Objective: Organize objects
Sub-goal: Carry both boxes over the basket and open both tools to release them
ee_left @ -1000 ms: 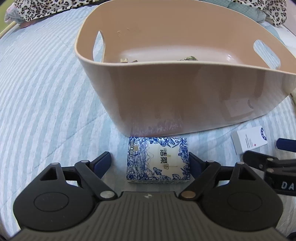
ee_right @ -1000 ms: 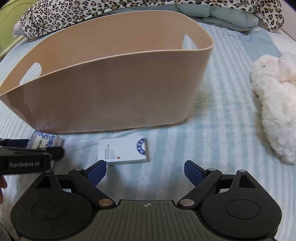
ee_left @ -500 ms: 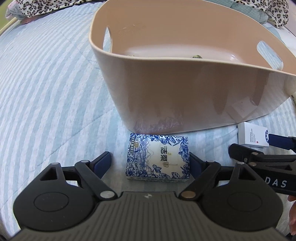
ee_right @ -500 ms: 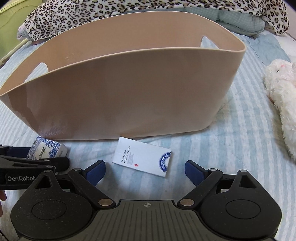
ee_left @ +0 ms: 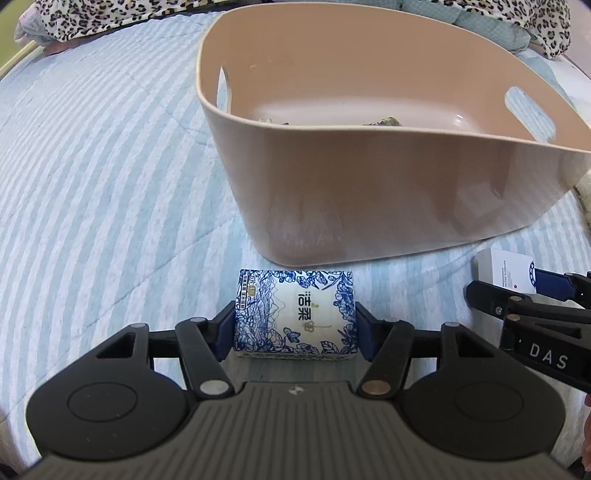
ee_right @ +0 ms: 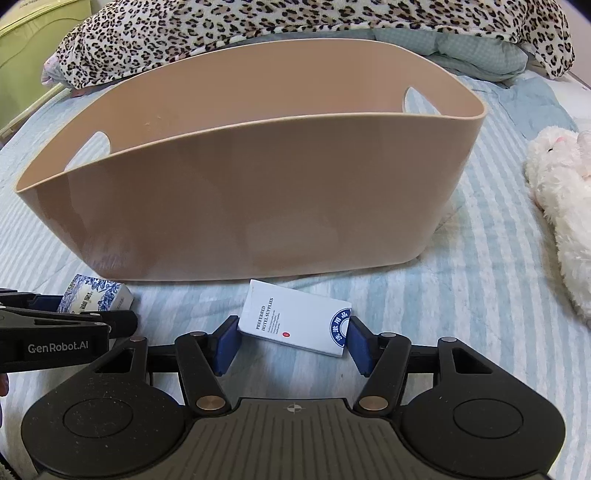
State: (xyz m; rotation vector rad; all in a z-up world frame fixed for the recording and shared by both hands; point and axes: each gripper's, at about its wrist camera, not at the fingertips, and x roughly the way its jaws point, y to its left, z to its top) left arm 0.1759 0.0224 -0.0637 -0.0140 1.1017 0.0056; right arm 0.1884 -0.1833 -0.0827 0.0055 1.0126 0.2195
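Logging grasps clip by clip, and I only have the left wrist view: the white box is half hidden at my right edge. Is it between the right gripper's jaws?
Observer: Yes. The white box lies skewed between the jaws of the right gripper, a pad at each end; firm contact I cannot confirm.
Operator: Here the left gripper clamps the tissue pack. Any print on the box?
Observer: "PREFERRED HOTEL SUPPLIES" along its top.
Operator: Anything right of the beige bin?
Observer: A white plush toy on the striped bedcover.

Beige tub (ee_left: 369, 192); blue-floral white packet (ee_left: 295, 314); white box (ee_right: 295, 323); blue-striped bedcover (ee_left: 92, 184); leopard-print blanket (ee_right: 258, 26).
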